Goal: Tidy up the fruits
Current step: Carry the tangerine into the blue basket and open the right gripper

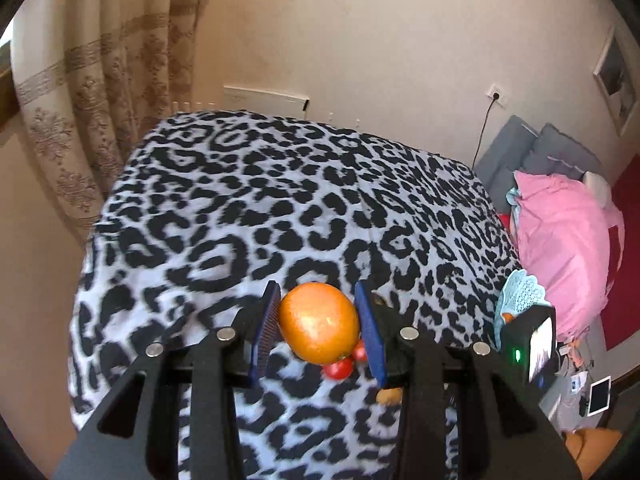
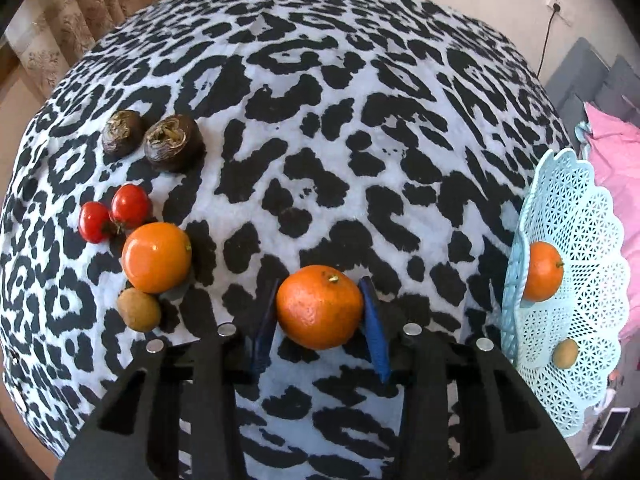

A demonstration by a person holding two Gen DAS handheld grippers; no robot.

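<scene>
While each hand-held gripper, left (image 1: 318,326) and right (image 2: 320,322), sits clamped on an orange (image 1: 319,323) (image 2: 320,307) above the leopard-print counter (image 2: 320,120), smooth peel may slip before reaching the basket (image 2: 576,320) at the right edge.

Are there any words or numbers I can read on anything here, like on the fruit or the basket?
No, there is nothing to read.
Oranges, basket: no stickers or labels.
Cloth: only black spots, no letters.
Phone on the floor: blank from here.
Lit screen on the other claw's box: too blurred to read.
</scene>
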